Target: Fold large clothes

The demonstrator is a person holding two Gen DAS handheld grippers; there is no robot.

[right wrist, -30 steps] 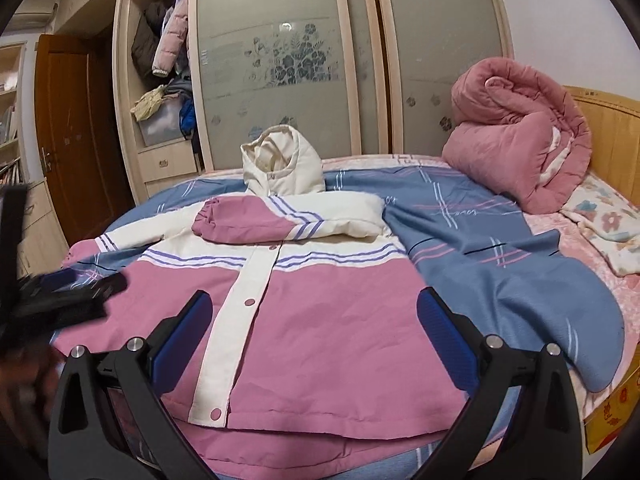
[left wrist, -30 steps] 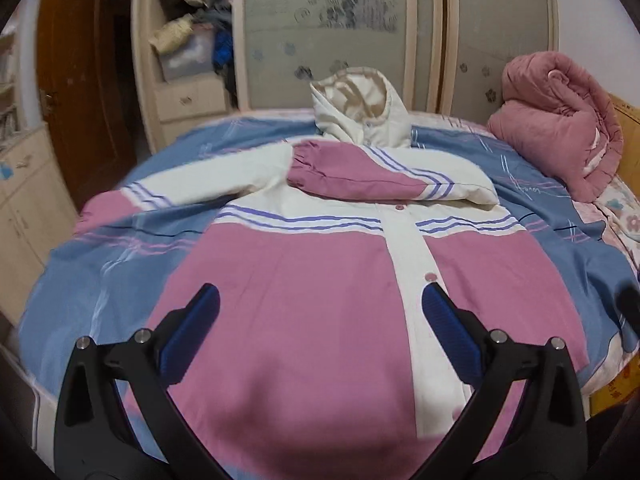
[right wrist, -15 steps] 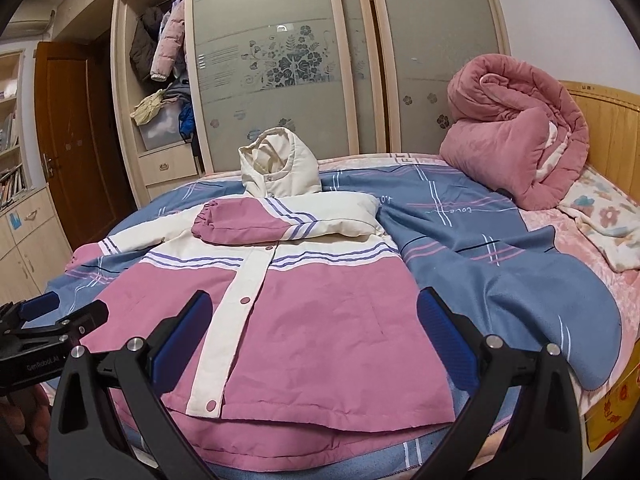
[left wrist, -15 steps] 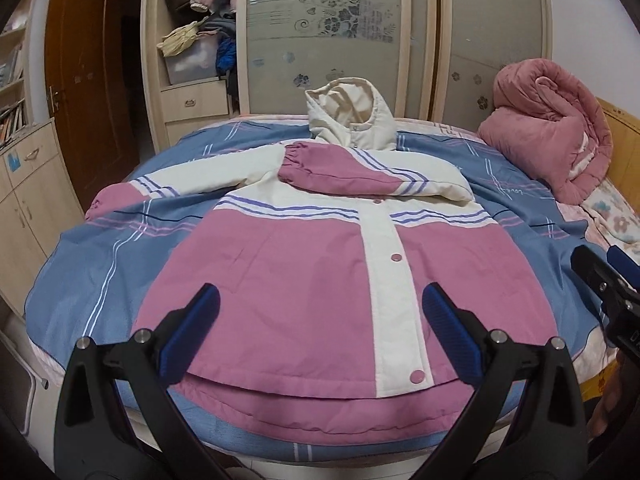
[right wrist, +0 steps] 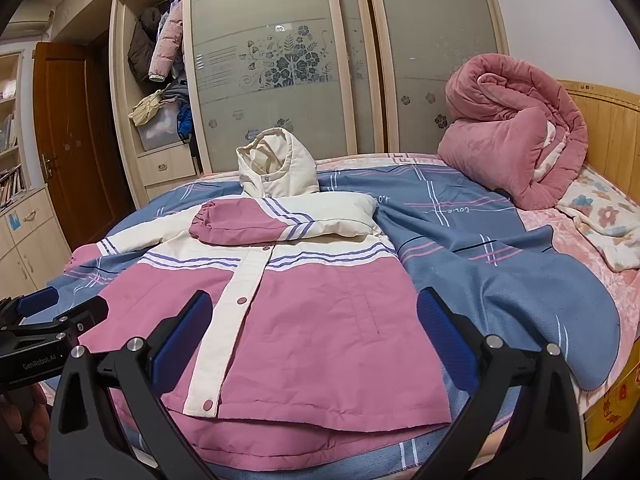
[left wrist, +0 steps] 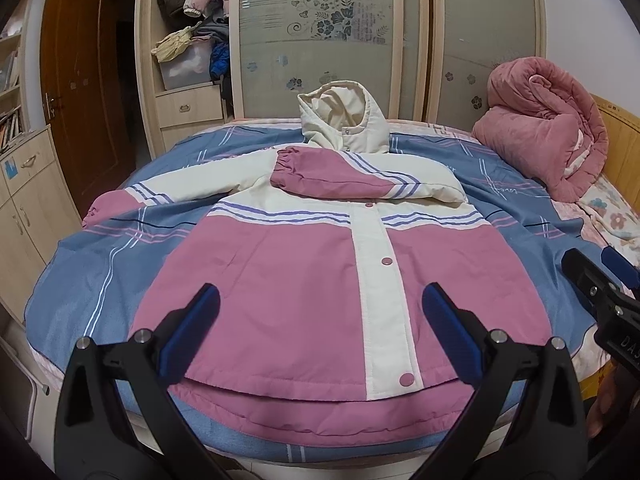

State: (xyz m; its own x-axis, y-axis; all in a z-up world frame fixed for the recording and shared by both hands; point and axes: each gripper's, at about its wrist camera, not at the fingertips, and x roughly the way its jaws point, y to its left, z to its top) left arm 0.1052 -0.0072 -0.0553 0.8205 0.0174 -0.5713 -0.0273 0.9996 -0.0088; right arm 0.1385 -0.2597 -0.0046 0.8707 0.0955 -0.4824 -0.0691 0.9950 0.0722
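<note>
My left gripper and right gripper gape empty — the slippery pink-and-cream hooded padded jacket, centre frame, could slide, unfolding its tucked sleeve.

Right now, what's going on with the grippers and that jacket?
Left gripper and right gripper open, empty. Jacket flat on bed, one sleeve folded across chest. Nothing in the way.

Both wrist views near bed's foot, facing the jacket.
</note>
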